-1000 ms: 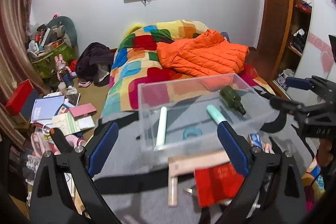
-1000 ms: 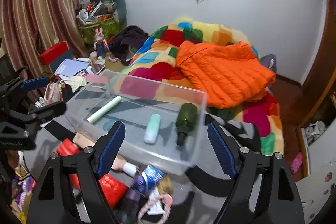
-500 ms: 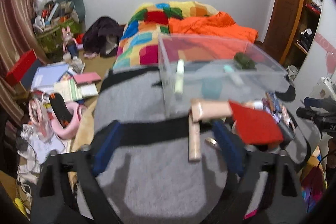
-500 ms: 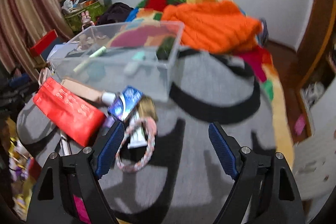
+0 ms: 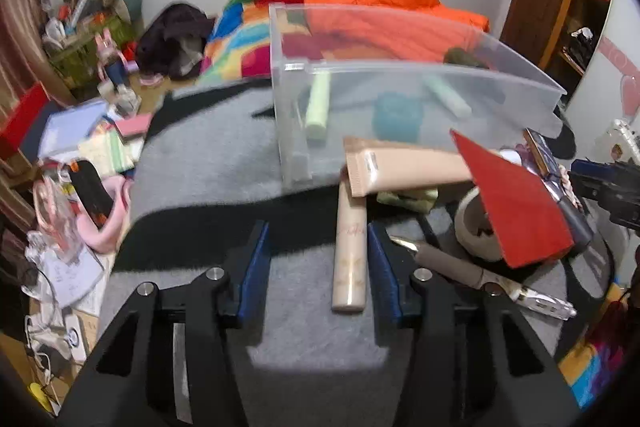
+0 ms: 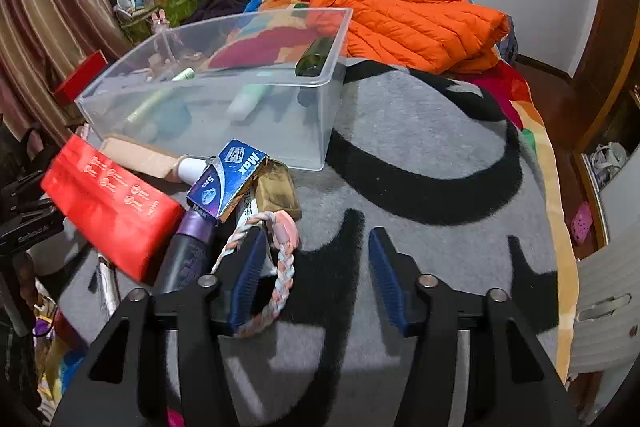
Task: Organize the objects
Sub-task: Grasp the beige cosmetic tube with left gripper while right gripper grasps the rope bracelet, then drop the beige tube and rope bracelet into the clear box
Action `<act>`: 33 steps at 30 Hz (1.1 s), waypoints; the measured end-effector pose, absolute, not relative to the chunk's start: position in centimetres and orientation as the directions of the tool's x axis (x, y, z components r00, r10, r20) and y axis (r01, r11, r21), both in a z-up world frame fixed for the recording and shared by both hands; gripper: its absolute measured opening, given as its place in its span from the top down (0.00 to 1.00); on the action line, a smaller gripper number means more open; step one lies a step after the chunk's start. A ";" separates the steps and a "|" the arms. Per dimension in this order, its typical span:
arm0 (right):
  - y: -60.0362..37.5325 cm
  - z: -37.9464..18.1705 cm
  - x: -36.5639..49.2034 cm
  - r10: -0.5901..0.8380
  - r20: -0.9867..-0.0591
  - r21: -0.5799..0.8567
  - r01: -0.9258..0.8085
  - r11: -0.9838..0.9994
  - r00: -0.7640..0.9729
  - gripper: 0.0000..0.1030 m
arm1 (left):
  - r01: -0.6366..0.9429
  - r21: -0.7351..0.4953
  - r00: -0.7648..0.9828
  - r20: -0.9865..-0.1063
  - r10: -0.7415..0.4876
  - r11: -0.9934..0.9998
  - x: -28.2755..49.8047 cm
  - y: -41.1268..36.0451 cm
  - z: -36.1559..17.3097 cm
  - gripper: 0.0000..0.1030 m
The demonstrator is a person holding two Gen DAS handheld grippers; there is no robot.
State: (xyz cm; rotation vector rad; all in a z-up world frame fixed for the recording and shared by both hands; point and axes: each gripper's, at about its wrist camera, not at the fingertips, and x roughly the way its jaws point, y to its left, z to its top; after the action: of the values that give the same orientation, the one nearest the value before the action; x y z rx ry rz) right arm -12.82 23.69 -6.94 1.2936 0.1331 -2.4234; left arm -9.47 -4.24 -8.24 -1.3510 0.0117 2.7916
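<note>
While a few tubes and a bottle already lie in the bin (image 5: pixel 412 83), both claws are closing, the left gripper (image 5: pixel 316 259) around a beige tube (image 5: pixel 350 259), the right gripper (image 6: pixel 316 275) beside a braided band (image 6: pixel 280 267), the pile beside the bin still unsorted.

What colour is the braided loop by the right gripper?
Pink, white and pale blue braided loop; right wrist view.
</note>
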 end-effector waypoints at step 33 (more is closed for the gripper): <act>28.6 -2.0 -9.1 -0.298 -0.708 0.120 0.308 -0.944 -0.640 0.89 | 0.007 -0.032 -0.657 -0.753 0.020 -0.999 -4.9 -5.4 -7.0 0.86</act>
State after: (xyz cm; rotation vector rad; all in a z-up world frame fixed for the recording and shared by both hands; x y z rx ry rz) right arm -9.14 28.58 -1.97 1.1102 0.0164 -2.5763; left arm -4.86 -5.44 -7.05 -1.2975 -0.0507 2.8527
